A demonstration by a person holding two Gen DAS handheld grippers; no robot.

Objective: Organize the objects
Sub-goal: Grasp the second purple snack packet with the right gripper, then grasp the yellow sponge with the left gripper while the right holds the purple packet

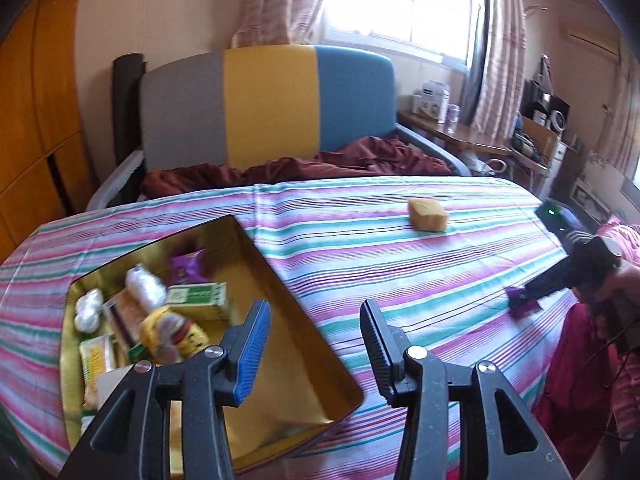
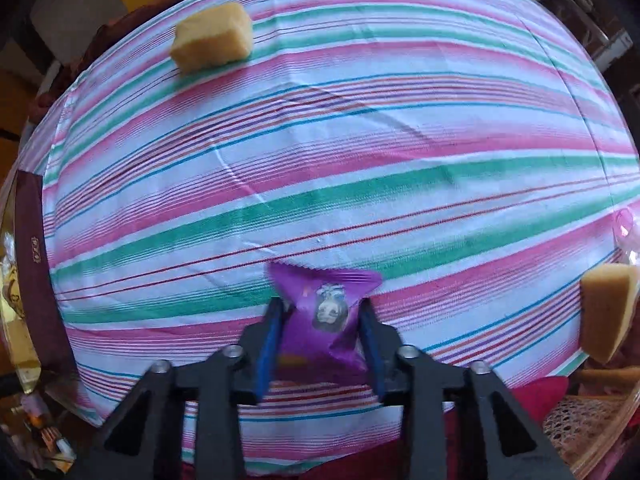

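Observation:
My left gripper (image 1: pixel 314 312) is open and empty, above the near right edge of a gold tin box (image 1: pixel 280 320) that holds several snack packets. My right gripper (image 2: pixel 320 308) is shut on a purple snack packet (image 2: pixel 324 312) at the near edge of the striped tablecloth (image 2: pixel 320 160); it also shows in the left wrist view (image 1: pixel 536 294) with the packet (image 1: pixel 520 304). A yellow sponge-like block (image 1: pixel 427 215) lies on the cloth far from both; the right wrist view shows it at the upper left (image 2: pixel 212 42).
A second yellow block (image 2: pixel 606 310) sits at the table's right edge. The tin's dark red side (image 2: pixel 36 272) is at the far left. A striped chair back (image 1: pixel 268 104) and dark red bedding (image 1: pixel 320 164) stand behind the table.

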